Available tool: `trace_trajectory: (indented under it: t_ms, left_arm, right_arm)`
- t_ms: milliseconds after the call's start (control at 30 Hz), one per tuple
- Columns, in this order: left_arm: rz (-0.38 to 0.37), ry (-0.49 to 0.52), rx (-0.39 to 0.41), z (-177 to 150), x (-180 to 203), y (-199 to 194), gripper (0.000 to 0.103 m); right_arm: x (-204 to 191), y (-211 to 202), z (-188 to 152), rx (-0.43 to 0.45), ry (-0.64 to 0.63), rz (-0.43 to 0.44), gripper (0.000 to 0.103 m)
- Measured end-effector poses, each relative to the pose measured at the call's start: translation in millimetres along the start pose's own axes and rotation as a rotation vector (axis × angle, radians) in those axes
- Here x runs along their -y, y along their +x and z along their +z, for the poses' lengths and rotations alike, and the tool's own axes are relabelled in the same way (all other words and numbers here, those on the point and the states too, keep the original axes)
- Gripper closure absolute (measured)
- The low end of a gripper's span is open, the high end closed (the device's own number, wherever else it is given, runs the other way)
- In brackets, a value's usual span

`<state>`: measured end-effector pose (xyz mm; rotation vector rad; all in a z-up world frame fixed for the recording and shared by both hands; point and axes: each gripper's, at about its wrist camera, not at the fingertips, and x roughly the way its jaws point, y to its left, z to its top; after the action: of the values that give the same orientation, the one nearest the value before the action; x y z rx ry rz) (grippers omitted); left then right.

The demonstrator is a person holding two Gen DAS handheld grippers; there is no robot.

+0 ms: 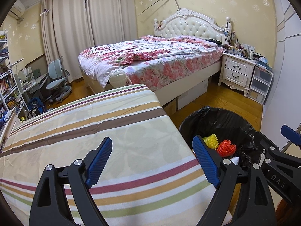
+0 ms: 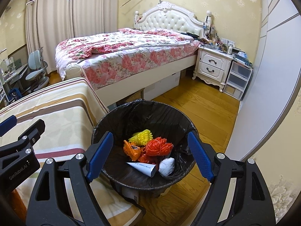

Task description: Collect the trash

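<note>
The right claw (image 2: 150,156) hangs over the bin (image 2: 120,177) with its blue fingers (image 2: 100,156) spread wide and nothing between them. The left claw (image 1: 152,162) is just as wide and empty, poised over the striped cloth (image 1: 94,131) on the bench, its right finger reaching past the cloth's edge toward the bin (image 1: 190,124). The bin stands on the wood floor (image 2: 197,109) right against the bench's side and is lined with a black bag (image 2: 143,113). The trash lies in its bottom: a yellow mesh ball (image 2: 143,137), a red mesh ball (image 2: 159,146) touching it, an orange scrap (image 2: 131,149) to the left, a white paper cone (image 2: 144,168) lying on its side in front, and a white crumpled wad (image 2: 166,166) just beside the cone. From the left wrist view only the yellow ball (image 1: 212,140) and red ball (image 1: 226,147) show clearly past the finger. Beyond stand a floral bed (image 2: 122,56), a white nightstand (image 2: 212,66) and drawn curtains (image 2: 56,18).
</note>
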<state>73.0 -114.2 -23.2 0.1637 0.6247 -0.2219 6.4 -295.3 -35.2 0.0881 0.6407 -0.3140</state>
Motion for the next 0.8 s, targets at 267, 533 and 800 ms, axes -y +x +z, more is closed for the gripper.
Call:
trace_trajectory:
  t_ms: [267, 533, 800]
  left_arm:
    - [0.013, -0.032, 0.017, -10.1, -13.4, -21.9, 0.018]
    - [0.024, -0.049, 0.037, -15.0, -21.1, -36.0, 0.018]
    - [0.022, -0.055, 0.043, -15.9, -24.4, -39.3, 0.018]
  right_arm:
    - [-8.0, -31.0, -6.6, 0.036, -0.021, 0.019, 0.023]
    - [-13.7, -44.3, -12.4, 0.051, -0.028, 0.025, 0.023]
    - [-15.1, -49.0, -11.8, 0.060, -0.028, 0.023, 0.023]
